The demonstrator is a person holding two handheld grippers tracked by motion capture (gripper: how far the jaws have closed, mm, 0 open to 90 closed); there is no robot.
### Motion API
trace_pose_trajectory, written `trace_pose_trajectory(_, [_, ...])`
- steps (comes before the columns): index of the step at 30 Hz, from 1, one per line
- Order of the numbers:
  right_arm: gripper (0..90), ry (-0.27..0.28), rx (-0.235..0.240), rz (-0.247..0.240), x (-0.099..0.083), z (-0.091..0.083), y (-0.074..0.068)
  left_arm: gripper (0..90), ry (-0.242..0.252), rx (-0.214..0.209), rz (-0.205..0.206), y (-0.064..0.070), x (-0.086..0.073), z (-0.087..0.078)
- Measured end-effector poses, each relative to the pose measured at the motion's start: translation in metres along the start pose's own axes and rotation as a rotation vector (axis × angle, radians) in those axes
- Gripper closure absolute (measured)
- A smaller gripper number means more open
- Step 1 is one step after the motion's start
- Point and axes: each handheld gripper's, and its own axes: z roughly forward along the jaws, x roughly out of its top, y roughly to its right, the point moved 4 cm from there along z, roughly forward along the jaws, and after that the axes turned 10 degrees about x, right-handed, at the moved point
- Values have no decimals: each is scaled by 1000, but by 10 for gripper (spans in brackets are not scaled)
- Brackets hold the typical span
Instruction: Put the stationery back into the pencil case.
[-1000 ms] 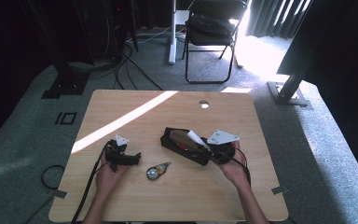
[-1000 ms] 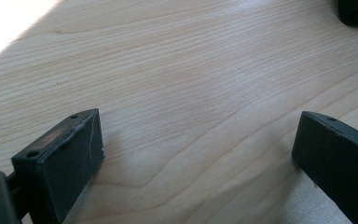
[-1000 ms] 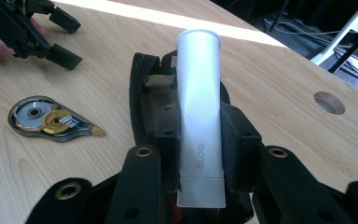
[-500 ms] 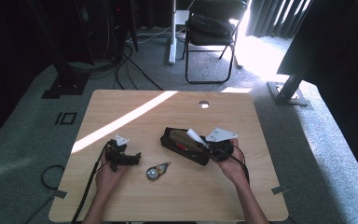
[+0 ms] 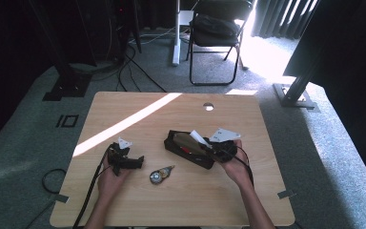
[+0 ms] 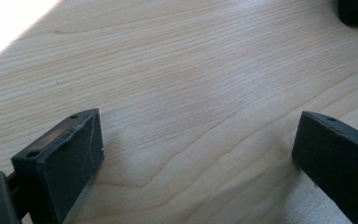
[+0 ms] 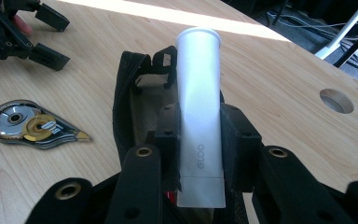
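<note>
The right gripper (image 7: 199, 140) is clamped on a white glue stick (image 7: 198, 116), its two black jaws pressing the tube's sides just above the cap end, with the stick held over an open black pencil case (image 7: 135, 102). In the high view the case (image 5: 171, 143) lies near the middle of the table (image 5: 181, 200), somewhat toward its right edge, and the right gripper (image 5: 208, 149) hangs at the case's right end.

The step in hand looks like moving the glue stick at the case's mouth; whether it is going in or coming out I cannot tell. If it is going in, the next move calls for tilting the tube down along the case's length, easing it past the zip edge and only then letting go.

The glue stick is a plain, smooth white cylinder with a flared rim at its far end, faint grey lettering near the jaws and a squarer base section below. It looks rigid and slippery, so it may twist in the grip.

The left gripper (image 5: 132, 162) rests spread wide and empty on the table toward the left edge, bare wood between its jaws. A teardrop-shaped correction tape dispenser (image 5: 161, 174) lies between the two grippers, nearer the person's edge.
</note>
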Motion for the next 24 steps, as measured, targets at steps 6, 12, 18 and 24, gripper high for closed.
trace_pose_trajectory(6, [710, -6, 3, 7, -1, 4, 3, 23, 1, 0, -2, 0, 0, 0])
trace_pose_trajectory(12, [710, -12, 6, 18, -2, 9, 6, 23, 1, 0, -2, 0, 0, 0])
trace_pose_trajectory(18, [709, -16, 8, 20, -3, 11, 7, 23, 1, 0, -2, 0, 0, 0])
trace_pose_trajectory(24, [710, -30, 10, 24, -4, 15, 9, 23, 0, 0, 0, 0, 0, 0])
